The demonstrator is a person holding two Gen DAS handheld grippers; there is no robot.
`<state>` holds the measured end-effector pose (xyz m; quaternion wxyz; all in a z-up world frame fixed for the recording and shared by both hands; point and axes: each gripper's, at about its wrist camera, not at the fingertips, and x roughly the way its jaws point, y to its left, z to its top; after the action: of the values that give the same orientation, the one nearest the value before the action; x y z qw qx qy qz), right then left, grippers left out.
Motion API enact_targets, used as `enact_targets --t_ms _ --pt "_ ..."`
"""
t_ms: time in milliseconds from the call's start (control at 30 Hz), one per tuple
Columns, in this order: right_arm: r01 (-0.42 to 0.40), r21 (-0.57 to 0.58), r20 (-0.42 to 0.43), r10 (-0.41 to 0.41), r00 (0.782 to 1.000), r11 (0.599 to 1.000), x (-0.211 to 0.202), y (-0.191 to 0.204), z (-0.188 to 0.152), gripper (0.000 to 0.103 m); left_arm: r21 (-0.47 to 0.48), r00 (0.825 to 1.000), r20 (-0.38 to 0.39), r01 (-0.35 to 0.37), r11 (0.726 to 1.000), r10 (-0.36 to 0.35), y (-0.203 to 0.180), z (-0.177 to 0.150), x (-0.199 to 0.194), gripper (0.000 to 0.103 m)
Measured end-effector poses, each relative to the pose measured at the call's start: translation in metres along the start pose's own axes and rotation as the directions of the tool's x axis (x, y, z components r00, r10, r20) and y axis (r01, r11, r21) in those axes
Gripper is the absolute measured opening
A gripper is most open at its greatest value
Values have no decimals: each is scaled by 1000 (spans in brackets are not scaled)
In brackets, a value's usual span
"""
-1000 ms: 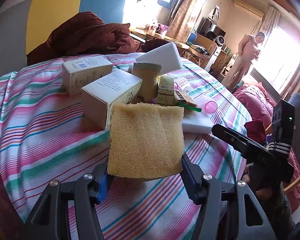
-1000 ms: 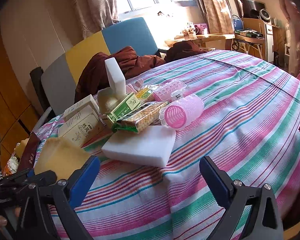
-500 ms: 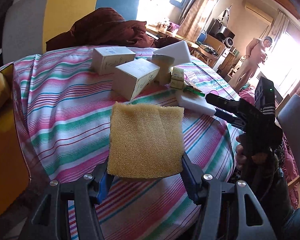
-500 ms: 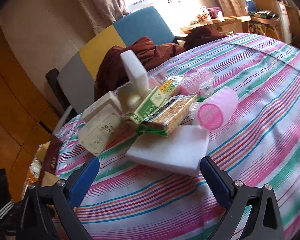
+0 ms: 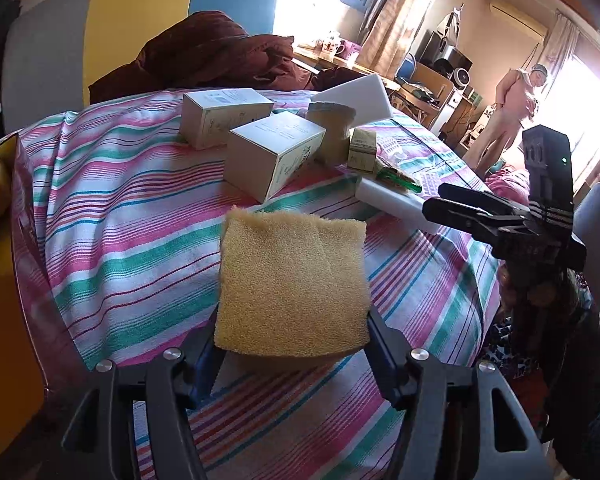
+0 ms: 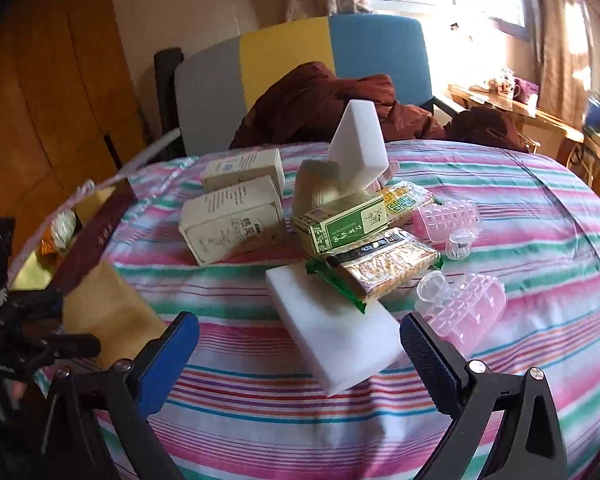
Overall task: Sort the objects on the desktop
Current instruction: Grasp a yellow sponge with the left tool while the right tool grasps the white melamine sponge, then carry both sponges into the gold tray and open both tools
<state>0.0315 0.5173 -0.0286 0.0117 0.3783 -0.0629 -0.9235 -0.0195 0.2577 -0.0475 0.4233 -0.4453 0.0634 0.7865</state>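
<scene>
Nearest item: yellow sponge [image 5: 292, 284], square, coarse-textured, clamped between the blue pads of the left gripper [image 5: 292, 344] and held above the striped tablecloth [image 5: 132, 216] near the table's edge.

Right gripper [image 6: 300, 344]: jaws spread wide, nothing between them, poised just before a flat white foam block [image 6: 332, 332] lying on the cloth.

Resting partly on that block: a green-edged cracker packet [image 6: 384, 272]. Just to its right, a pink hair roller [image 6: 468, 312] is laid on its side; a second pink roller [image 6: 448, 216] is set further back.

Middle of the pile: a green-and-cream carton [image 6: 340, 228], tilted, and two cream cardboard boxes [image 6: 232, 224], one behind the other. A second white foam block [image 6: 360, 148] is propped upright, leaning on a tan ribbed cylinder [image 6: 316, 188].

At the table's left edge: a dark red box [image 6: 96, 240] with a yellow interior.

Behind the table: a grey, yellow and blue chair [image 6: 300, 56] draped with a maroon garment [image 6: 324, 104]. Far background, left view: a standing person [image 5: 508, 120].
</scene>
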Motion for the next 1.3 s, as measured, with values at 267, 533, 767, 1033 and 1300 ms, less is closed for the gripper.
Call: enact_targets --t_ms 267,533,767,1033,1300 --pt "-65 -107 -216 40 976 992 41 -19 14 91 -27 1000 -27 7 1000 -8 5 5 11 68" --pt "-67 -126 -258 32 966 990 46 -15 9 66 -41 999 -35 4 999 -5 6 3 15 68" --pt "-5 -100 -224 -18 974 995 24 10 -10 62 -61 1000 -3 17 998 -17 8 -3 9 63" --pt "-56 36 -113 60 992 998 1 53 -25 62 -74 996 71 53 996 -48 7 -13 -24 63" --pt "-121 97 -24 124 992 988 2 93 -7 62 -172 984 181 37 984 -5 36 -25 -85 63"
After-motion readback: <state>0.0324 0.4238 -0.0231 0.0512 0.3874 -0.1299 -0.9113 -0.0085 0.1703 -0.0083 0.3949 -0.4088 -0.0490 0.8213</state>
